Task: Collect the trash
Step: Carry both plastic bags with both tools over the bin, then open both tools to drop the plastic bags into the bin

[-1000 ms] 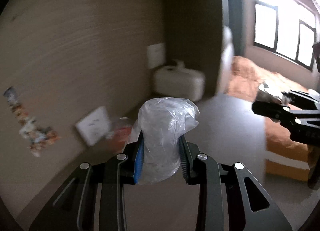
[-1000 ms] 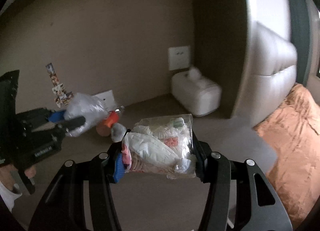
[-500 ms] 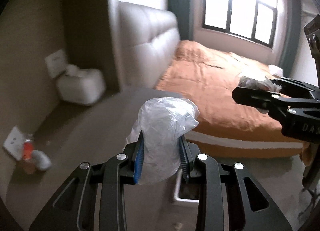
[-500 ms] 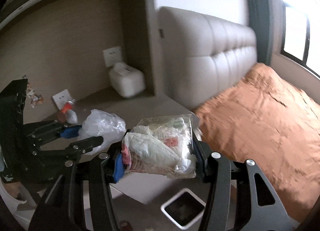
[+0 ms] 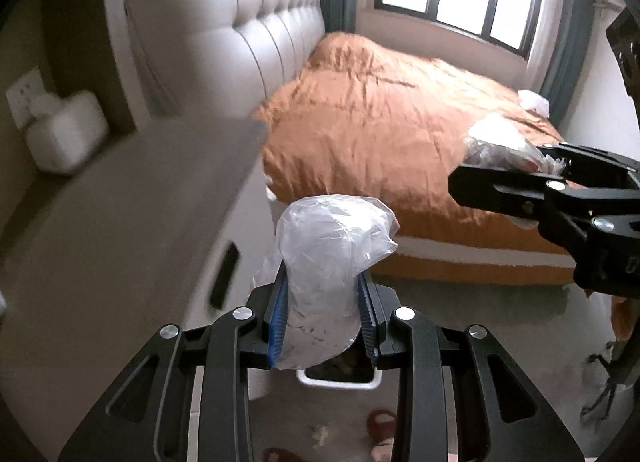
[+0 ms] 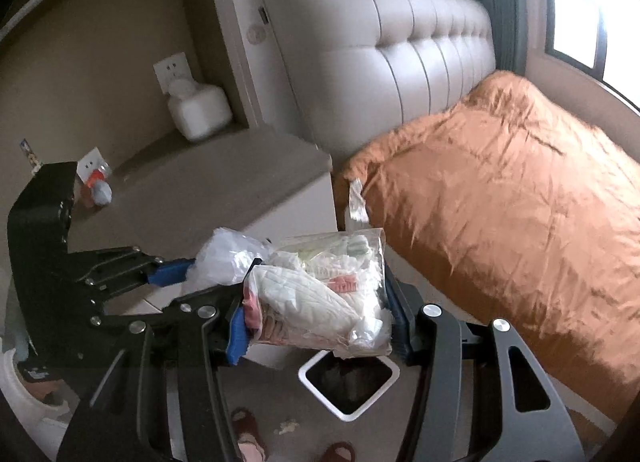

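My left gripper (image 5: 322, 314) is shut on a crumpled clear plastic bag (image 5: 332, 246), also seen in the right wrist view (image 6: 228, 258). My right gripper (image 6: 316, 314) is shut on a clear bag stuffed with white tissues and wrappers (image 6: 320, 290); it shows at the right of the left wrist view (image 5: 504, 145). Both are held in the air. A white square trash bin (image 6: 348, 378) with a dark inside stands on the floor below them, partly hidden behind the left gripper (image 5: 340, 376).
A grey bedside cabinet (image 6: 224, 177) carries a white box (image 6: 200, 113) and a small orange and grey item (image 6: 96, 185). A bed with an orange cover (image 6: 500, 197) and padded headboard (image 6: 392, 41) lies right. Feet in slippers (image 6: 248, 434) stand below.
Both grippers have swung away from the wall and cabinet toward the bed and moved over the white bin, each keeping hold of its bag.
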`<state>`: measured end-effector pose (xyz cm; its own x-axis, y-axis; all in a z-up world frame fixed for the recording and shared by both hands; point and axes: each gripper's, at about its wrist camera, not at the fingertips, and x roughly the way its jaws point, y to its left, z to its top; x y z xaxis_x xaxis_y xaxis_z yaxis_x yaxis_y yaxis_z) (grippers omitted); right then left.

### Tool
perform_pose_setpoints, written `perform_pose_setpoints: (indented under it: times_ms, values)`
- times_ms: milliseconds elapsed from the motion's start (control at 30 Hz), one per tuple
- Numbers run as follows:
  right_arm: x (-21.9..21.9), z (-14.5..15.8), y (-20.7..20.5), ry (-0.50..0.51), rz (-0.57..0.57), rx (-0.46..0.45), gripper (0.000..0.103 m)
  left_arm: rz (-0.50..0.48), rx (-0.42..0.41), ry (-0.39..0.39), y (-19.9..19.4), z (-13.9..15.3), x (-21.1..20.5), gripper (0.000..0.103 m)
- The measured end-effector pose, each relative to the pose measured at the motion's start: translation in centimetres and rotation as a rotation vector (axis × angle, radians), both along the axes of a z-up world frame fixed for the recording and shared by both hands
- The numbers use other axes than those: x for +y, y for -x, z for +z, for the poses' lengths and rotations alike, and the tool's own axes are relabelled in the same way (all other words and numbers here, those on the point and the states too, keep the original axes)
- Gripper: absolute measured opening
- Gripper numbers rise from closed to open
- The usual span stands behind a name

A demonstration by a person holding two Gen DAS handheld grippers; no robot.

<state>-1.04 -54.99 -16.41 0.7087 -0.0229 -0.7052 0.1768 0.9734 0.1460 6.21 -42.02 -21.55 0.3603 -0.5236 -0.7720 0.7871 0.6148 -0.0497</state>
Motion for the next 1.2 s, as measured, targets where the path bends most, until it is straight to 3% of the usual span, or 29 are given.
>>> perform_pose_setpoints:
  times_ms: [267, 667, 867, 933, 967, 1000, 1033, 1133, 1200]
  values:
    - [-2.7, -7.8, -1.6, -0.057, 0.041, 0.084, 0.055, 0.035, 0.071, -0.069, -0.4, -8.6, -3.6, 0.031]
    - [-4.4, -25.9, -4.7, -0.152, 0.079, 0.264, 0.055, 0.027, 0.222, -0.167, -2.2, -26.5, -6.6, 0.031]
    - [-4.7, -34.6, -6.7, -0.150, 0.077, 0.350, 0.055, 0.028, 0.273, -0.194, -3.7, -33.1, -8.3, 0.033]
    - [-4.8, -37.7, -7.1, -0.148, 0.067, 0.374, 0.055, 0.027, 0.293, -0.213, -4.1, -35.7, -8.7, 0.038]
    - [-4.7, -38.8, -7.3, -0.150, 0.069, 0.387, 0.058, 0.027, 0.312, -0.220, -4.2, -36.9, -8.8, 0.051]
    - [-4.7, -40.1, -7.5, -0.150, 0.077, 0.410, 0.064, 0.017, 0.354, -0.236, -4.4, -38.6, -9.1, 0.086]
    - [-4.6, -41.7, -7.7, -0.141, 0.086, 0.447, 0.095, 0.018, 0.360, -0.252, -4.4, -39.7, -9.2, 0.100]
    - [-5.2, -44.3, -7.7, -0.138, 0.061, 0.502, 0.099, -0.006, 0.323, -0.304, -3.5, -41.6, -9.6, 0.098]
    - [-5.4, -44.1, -7.3, -0.100, 0.038, 0.505, 0.099, -0.011, 0.320, -0.303, -3.3, -41.3, -9.7, 0.098]
